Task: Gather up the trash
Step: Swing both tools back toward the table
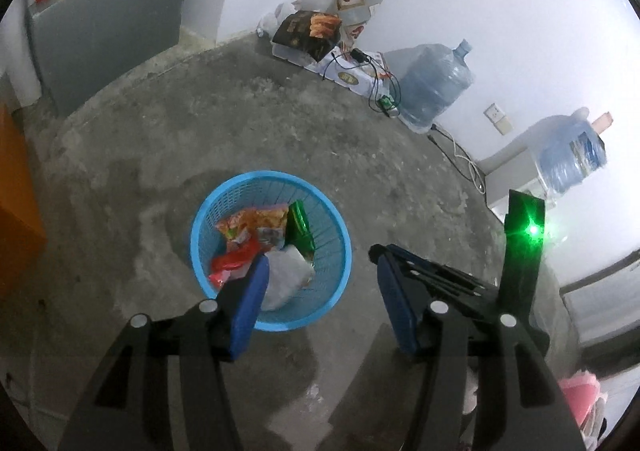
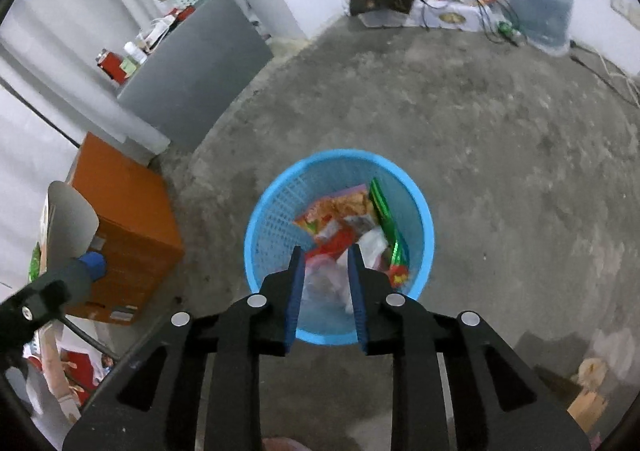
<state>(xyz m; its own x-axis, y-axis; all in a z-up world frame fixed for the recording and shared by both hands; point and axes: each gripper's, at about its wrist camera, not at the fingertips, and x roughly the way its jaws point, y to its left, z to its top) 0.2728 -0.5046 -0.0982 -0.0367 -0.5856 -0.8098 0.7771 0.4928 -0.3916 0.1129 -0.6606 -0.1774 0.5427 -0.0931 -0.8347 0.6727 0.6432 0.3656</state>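
A blue mesh basket (image 1: pixel 344 247) (image 2: pixel 264 227) stands on the concrete floor, holding several snack wrappers: orange (image 1: pixel 252 223), red (image 1: pixel 234 261), green (image 1: pixel 299 225) and a white plastic bag (image 1: pixel 288 279). My left gripper (image 1: pixel 320 263) hangs over the basket's near rim, open wide, with nothing pressed between its blue pads (image 1: pixel 252 299). My right gripper (image 2: pixel 326 251) is above the basket's near side, its jaws a narrow gap apart. A crumpled clear plastic bag (image 2: pixel 324 283) shows in that gap; the pads (image 2: pixel 294 291) do not visibly press on it.
An orange box (image 2: pixel 128 219) sits left of the basket and a grey cabinet (image 2: pixel 196 67) stands behind it. Water jugs (image 1: pixel 436 83), boxes and cables (image 1: pixel 380 75) line the far wall. A black part with a green light (image 1: pixel 524 247) rises on the right.
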